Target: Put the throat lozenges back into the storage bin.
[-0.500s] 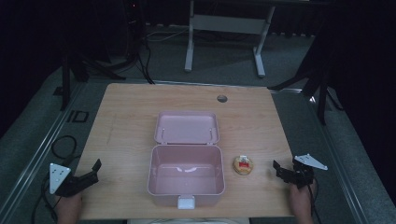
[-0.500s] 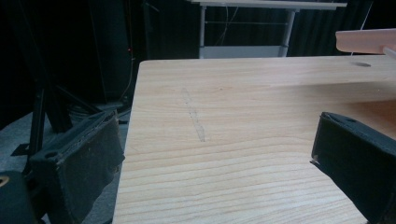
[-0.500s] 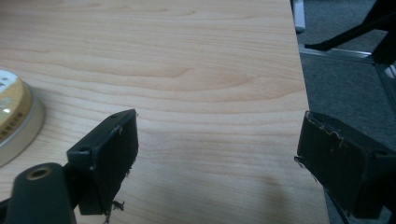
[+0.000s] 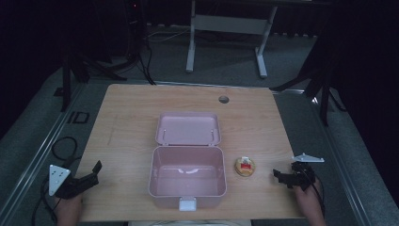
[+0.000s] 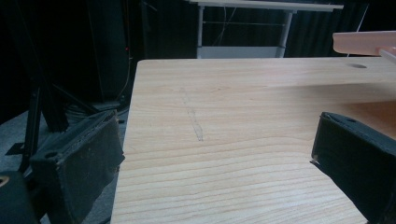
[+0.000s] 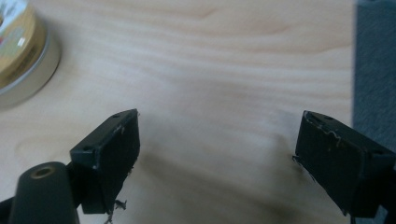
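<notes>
Little had moved since the earlier frame: my right gripper [image 4: 282, 178] had edged slightly toward the tin, while my left gripper [image 4: 89, 175] sat about where it had been. I took the pink box [image 4: 187, 188] as my landmark. It stood at the near middle of the table [image 4: 131, 117], its lid [image 4: 188, 128] thrown back flat behind it and its inside bare, presumably left open to receive something. The small round tin [image 4: 245, 166] lay just right of the box, apart from its wall and upright on its base.

My right gripper hovered right of the tin, well short of it, jaws spread wide and holding nothing. In the right gripper view the tin [image 6: 21, 51] sat off to the upper left of the jaws, so I judged the aim was not yet lined up. My left gripper rested well left of the box near the table edge, jaws likewise wide and empty, probably parked clear so the box stayed unobstructed. I judged the tin's low, smooth side would need a square grip.
</notes>
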A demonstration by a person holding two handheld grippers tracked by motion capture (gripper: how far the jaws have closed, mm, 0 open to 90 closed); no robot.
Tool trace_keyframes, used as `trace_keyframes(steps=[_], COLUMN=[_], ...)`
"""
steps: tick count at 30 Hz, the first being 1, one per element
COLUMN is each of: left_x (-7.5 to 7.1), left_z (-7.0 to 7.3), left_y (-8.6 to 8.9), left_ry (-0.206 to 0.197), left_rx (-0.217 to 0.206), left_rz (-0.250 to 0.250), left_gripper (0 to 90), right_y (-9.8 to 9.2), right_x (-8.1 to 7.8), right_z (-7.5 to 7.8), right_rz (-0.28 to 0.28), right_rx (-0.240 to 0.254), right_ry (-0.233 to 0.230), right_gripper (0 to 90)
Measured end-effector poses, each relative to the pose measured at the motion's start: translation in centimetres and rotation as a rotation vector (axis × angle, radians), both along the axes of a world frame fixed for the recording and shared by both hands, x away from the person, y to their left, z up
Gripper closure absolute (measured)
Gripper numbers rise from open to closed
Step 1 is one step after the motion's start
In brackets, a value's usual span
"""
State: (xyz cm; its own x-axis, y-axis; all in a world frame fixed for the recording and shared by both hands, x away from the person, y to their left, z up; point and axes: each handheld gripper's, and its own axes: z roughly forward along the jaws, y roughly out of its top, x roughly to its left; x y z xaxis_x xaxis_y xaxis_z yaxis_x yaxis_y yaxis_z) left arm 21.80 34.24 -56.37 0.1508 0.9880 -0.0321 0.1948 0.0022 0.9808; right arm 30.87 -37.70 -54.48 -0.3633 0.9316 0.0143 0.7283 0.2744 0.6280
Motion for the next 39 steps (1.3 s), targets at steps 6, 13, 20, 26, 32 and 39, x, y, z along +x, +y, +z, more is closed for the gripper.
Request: trace_keyframes(steps=[6,13,20,26,32,39], left_x=[0.0,0.0,0.0,0.0,0.0,0.0], left_z=[0.0,0.0,0.0,0.0,0.0,0.0], left_y=[0.1,0.1,0.1,0.1,0.1,0.1], left_ry=[0.003,0.004,0.006,0.006,0.007,0.008], left_rx=[-0.005,-0.008,-0.008,-0.008,-0.009,-0.007], left_rz=[-0.007,-0.013,-0.016,-0.017,-0.018,-0.020], left_gripper=[2.3,2.3,2.3,2.3,2.3,2.3], right_y=[0.5,0.8,1.6,2.0,2.8,3.7], right_x=[0.1,0.4,0.4,0.5,0.5,0.9], right_z=[1.1,2.3,2.7,2.7,2.8,3.1], right_rz=[0.050,0.131,0.265,0.364,0.466,0.494], right_rx=[-0.096,-0.191,-0.272,-0.322,-0.357,-0.417], right_ry=[0.125,0.319,0.465,0.560,0.637,0.635], right_gripper=[13.5,13.5,13.2,13.3,13.3,13.0])
